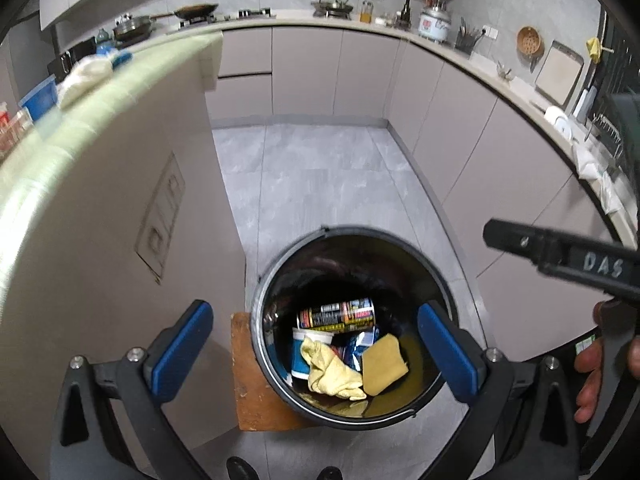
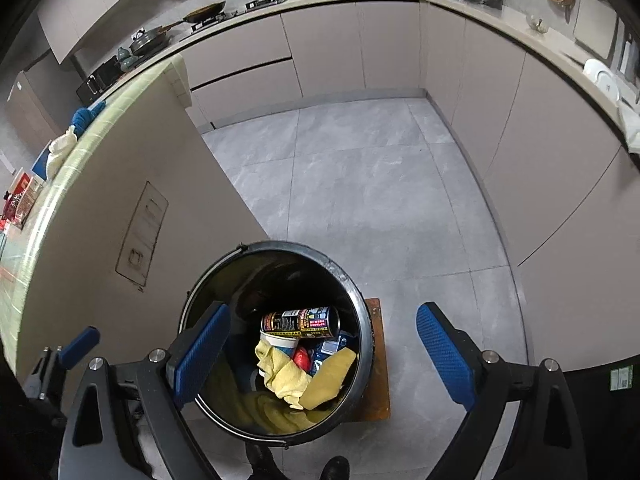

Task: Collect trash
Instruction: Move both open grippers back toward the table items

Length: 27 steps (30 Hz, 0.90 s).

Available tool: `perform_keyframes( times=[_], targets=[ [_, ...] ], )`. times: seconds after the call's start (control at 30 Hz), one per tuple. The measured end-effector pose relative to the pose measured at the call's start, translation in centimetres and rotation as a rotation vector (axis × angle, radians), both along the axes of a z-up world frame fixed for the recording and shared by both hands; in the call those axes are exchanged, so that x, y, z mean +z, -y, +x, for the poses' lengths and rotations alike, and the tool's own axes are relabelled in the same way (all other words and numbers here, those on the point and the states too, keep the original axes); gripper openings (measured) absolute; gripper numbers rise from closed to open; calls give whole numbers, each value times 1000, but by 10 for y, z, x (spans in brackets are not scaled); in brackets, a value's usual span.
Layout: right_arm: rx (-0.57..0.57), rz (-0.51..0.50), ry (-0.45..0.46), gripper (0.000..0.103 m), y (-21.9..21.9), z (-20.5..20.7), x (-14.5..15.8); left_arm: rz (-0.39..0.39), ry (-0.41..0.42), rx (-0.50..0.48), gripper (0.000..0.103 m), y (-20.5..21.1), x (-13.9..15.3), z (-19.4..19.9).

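Note:
A round black bin [image 1: 352,235] [image 2: 280,245] stands on the floor below both grippers. Inside lie a printed can [image 1: 336,314] [image 2: 300,322], a white cup [image 1: 310,338], a crumpled yellow cloth [image 1: 328,372] [image 2: 280,376], a yellow sponge [image 1: 382,364] [image 2: 328,380] and a blue packet [image 1: 356,346]. My left gripper [image 1: 320,348] hangs open above the bin, its blue pads wide apart and holding nothing. My right gripper [image 2: 324,356] is open too, above the bin's right side and empty. Its black finger [image 1: 560,256] shows in the left wrist view.
The bin rests on a wooden board [image 1: 244,360] [image 2: 378,380] beside a beige island [image 1: 100,220] with a green top. Grey tile floor [image 2: 360,184] runs to curved cabinets and a cluttered counter. A person's hand [image 1: 592,380] and shoes [image 1: 240,468] are at the frame edges.

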State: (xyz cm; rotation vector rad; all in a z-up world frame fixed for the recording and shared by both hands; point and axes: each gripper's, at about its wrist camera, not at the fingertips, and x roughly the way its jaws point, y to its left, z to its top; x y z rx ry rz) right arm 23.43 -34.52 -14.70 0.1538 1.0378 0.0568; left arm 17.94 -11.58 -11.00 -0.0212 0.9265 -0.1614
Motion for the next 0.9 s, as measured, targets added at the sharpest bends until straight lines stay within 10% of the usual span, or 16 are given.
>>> perform_keyframes(
  times=[0.33, 0.9],
  targets=[
    [58, 22, 112, 99, -32, -10, 71, 5, 118, 56, 103, -41, 74, -20],
    [357, 41, 234, 99, -184, -19, 138, 26, 212, 368, 103, -191, 115, -65]
  ],
)
